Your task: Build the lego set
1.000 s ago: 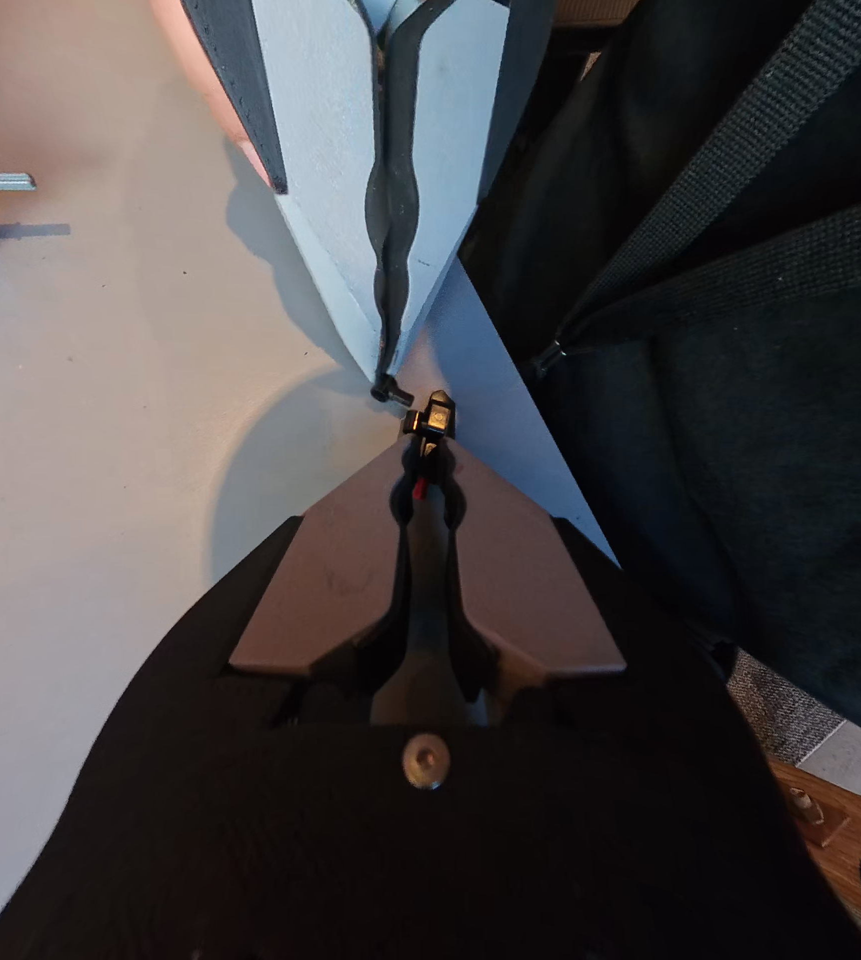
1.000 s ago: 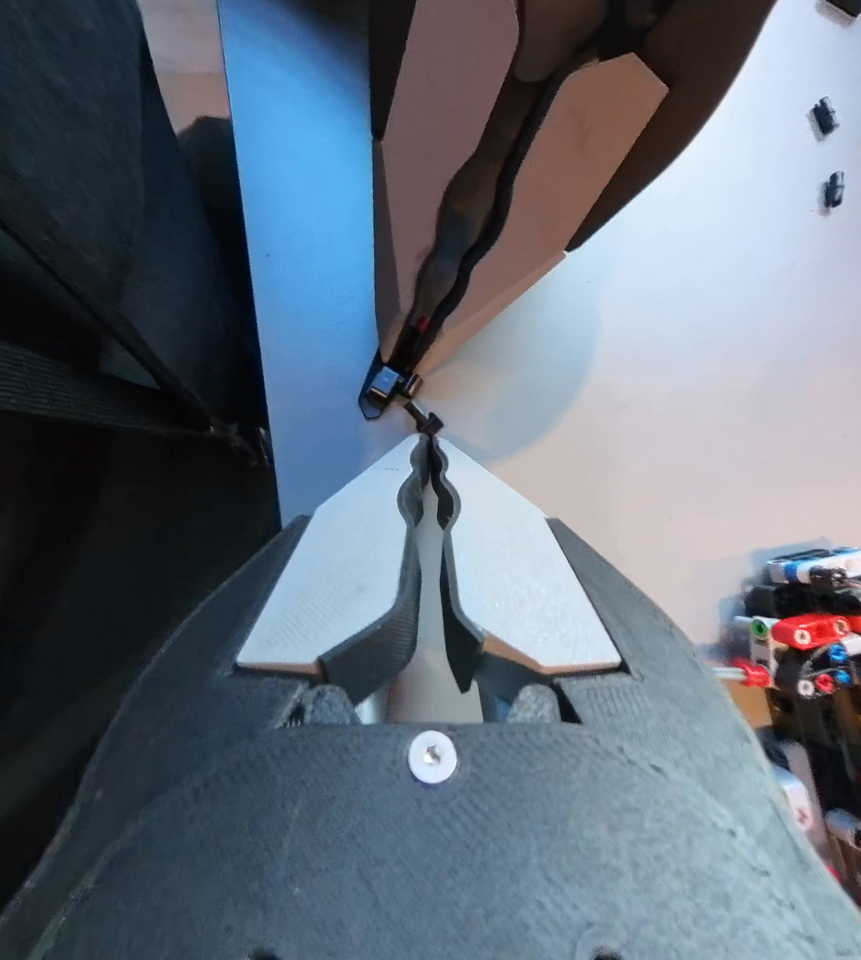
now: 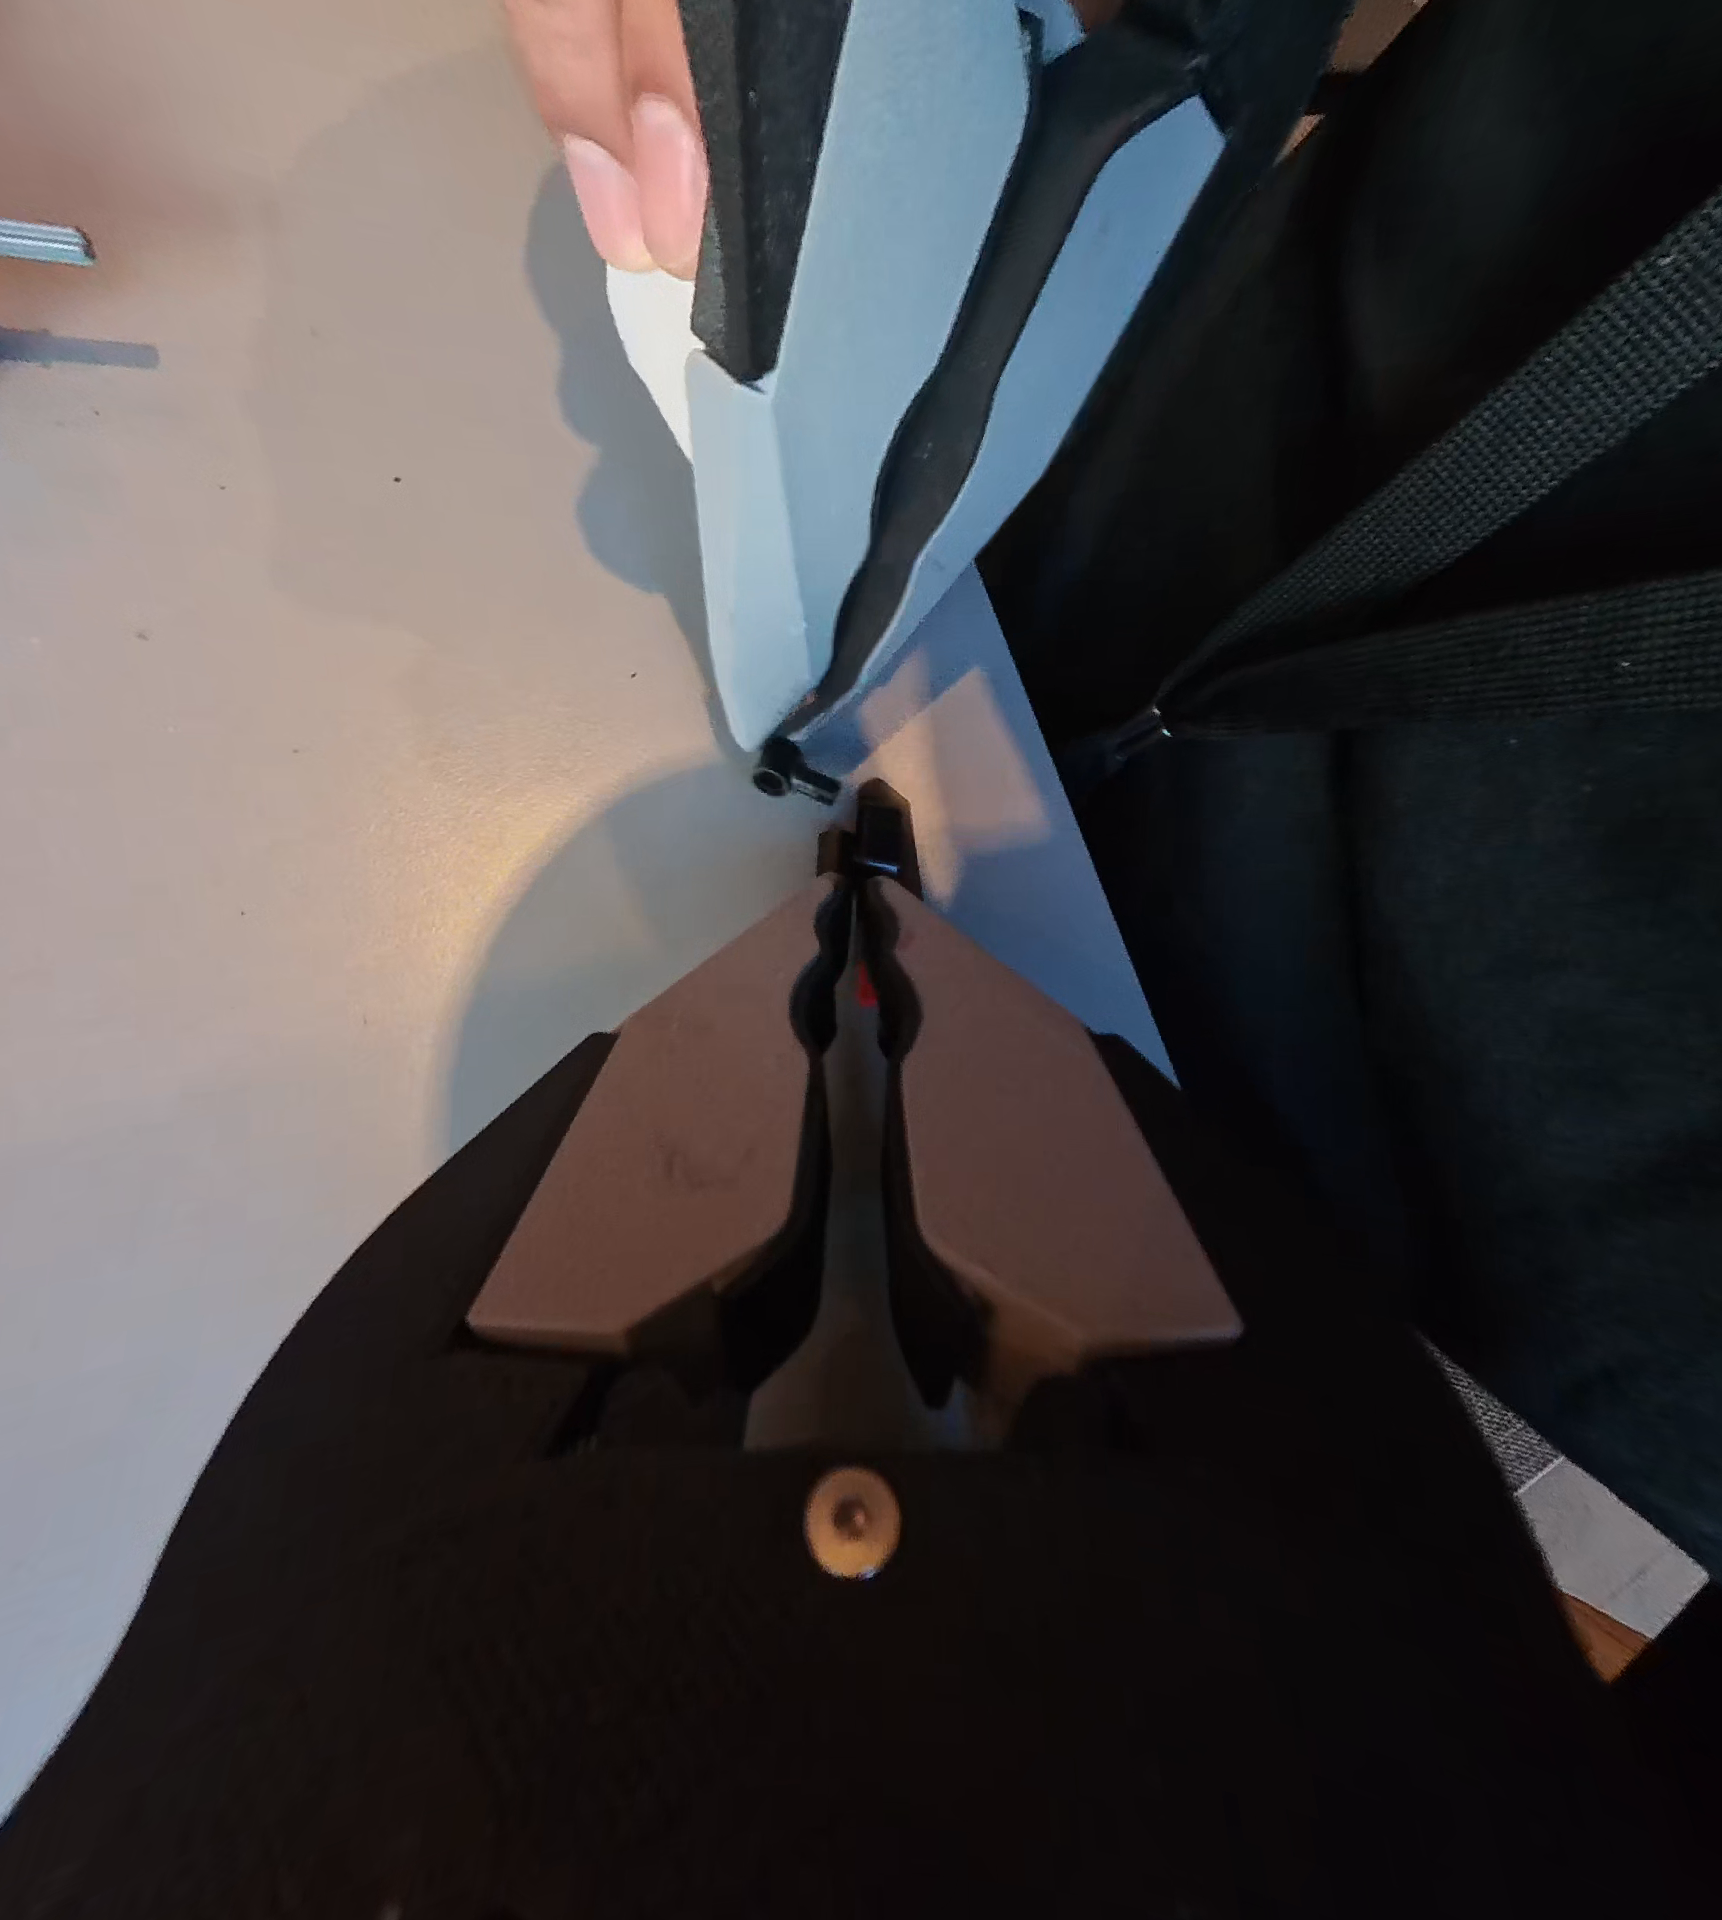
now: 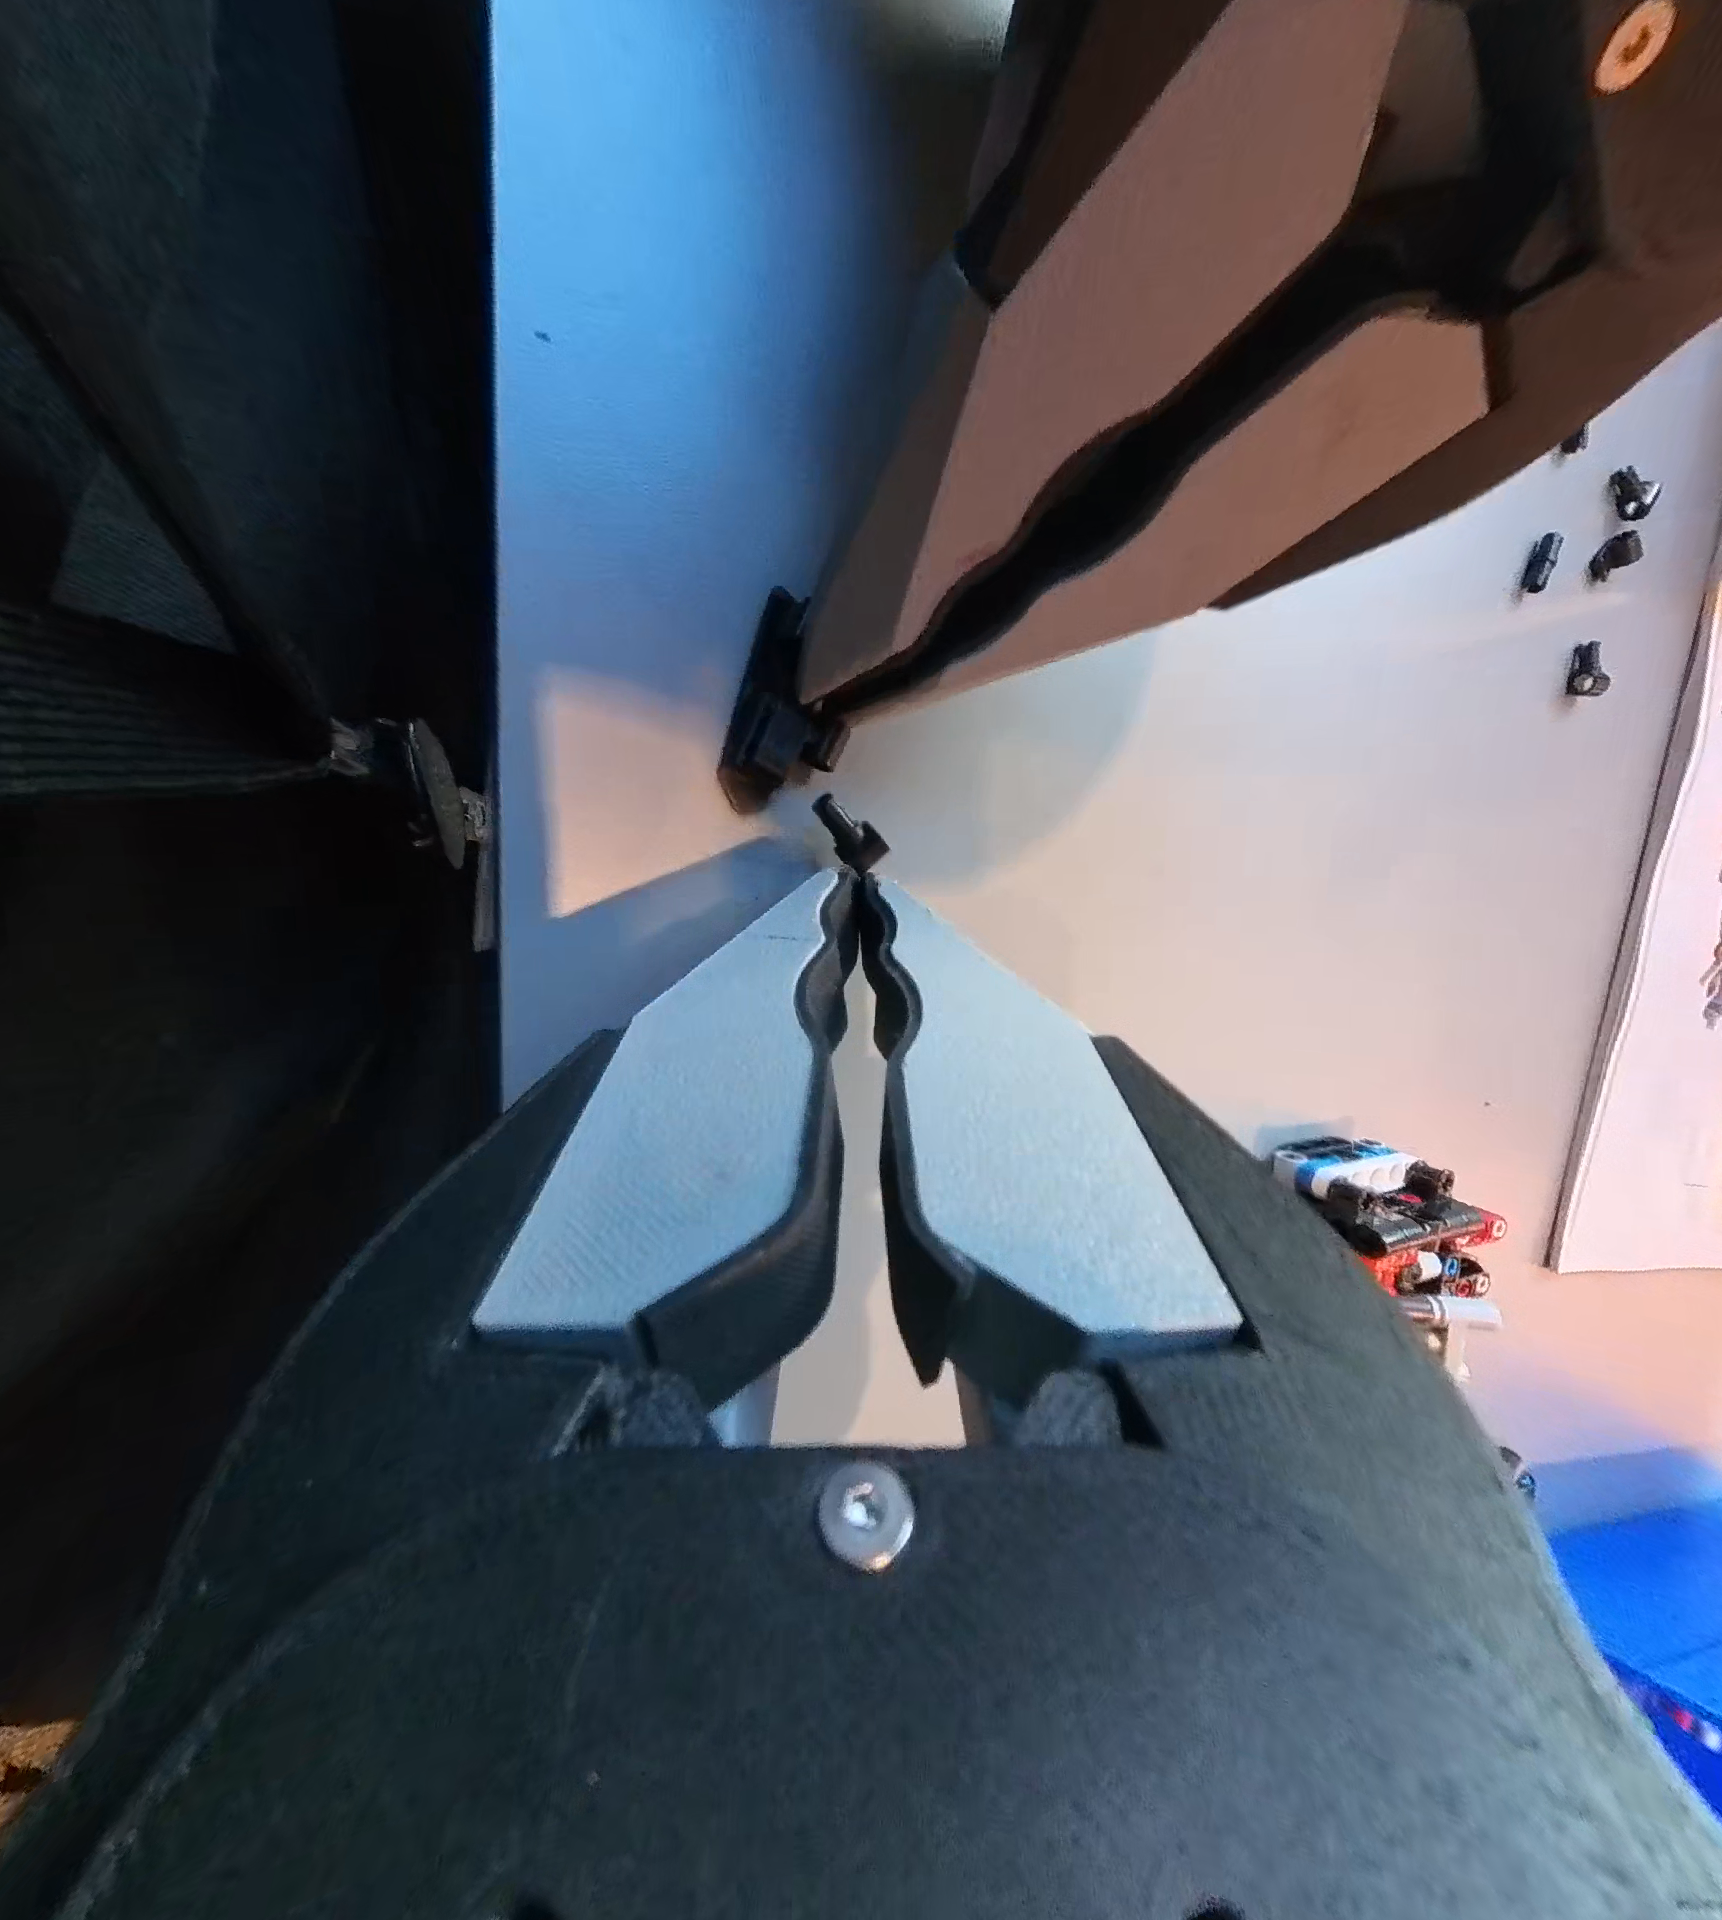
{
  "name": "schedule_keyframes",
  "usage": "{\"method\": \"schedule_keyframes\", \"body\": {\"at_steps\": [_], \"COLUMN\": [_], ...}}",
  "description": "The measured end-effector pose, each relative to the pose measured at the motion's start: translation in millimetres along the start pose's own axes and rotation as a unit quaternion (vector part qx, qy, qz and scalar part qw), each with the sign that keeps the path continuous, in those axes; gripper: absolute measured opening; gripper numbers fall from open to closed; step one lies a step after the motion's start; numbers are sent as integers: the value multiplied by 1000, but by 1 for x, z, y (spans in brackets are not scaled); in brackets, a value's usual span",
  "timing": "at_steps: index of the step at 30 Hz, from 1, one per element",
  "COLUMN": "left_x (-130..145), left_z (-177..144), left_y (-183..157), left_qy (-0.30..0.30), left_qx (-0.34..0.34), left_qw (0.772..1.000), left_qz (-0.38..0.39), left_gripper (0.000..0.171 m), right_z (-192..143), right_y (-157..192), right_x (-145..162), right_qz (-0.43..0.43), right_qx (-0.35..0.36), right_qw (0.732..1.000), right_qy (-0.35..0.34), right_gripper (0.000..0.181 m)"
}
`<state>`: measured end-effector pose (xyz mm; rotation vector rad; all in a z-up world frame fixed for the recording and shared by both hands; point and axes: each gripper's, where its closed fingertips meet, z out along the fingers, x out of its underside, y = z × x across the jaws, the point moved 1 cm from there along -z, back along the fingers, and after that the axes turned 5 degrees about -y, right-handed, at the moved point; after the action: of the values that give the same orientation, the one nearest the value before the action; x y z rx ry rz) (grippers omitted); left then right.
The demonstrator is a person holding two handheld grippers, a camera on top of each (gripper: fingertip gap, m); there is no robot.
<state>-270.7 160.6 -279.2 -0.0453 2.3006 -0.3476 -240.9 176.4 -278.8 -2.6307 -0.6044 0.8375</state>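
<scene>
At the centre of both wrist views the two small black parts are now apart. A second ago the black pin in the right hand-held gripper (image 4: 852, 883) touched the black connector piece held by the left hand-held gripper (image 3: 862, 894); now a narrow gap of pale desk (image 3: 213, 831) shows between them.

The right one's jaws are pressed together on the black pin (image 4: 844, 831), which sticks out of the tips toward the upper centre of the right wrist view. The left one's jaws are clamped on the black connector piece (image 3: 872, 836), just above centre in the left wrist view (a fleck of red shows deeper between its jaws, too small to tell what it is). The left one has also swung, so it now enters the right wrist view from the upper right at a flatter angle.

My reading: the pin is not seated yet, and the pair has backed off to re-aim it.

The part-built model (image 4: 1387, 1216) sits at the right edge, loose black pieces (image 4: 1584, 551) above it.
</scene>
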Motion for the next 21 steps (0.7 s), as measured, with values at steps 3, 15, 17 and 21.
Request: {"method": "schedule_keyframes", "body": {"at_steps": [3, 15, 17, 21], "left_x": [-1, 0, -1, -1], "left_z": [1, 0, 0, -3], "left_y": [0, -1, 0, 1], "left_qy": [0, 5, 4, 1], "left_qx": [-6, -8, -10, -12], "left_qw": [1000, 1000, 1000, 1000], "left_qz": [12, 10, 10, 7], "left_gripper": [0, 7, 8, 15], "right_z": [2, 4, 4, 3], "right_y": [2, -3, -4, -4], "right_x": [-2, 3, 3, 4], "right_qz": [-13, -25, -23, -22], "right_qx": [-1, 4, 5, 6], "right_qw": [1000, 1000, 1000, 1000], "right_qy": [5, 17, 17, 16], "right_gripper": [0, 0, 0, 0]}}
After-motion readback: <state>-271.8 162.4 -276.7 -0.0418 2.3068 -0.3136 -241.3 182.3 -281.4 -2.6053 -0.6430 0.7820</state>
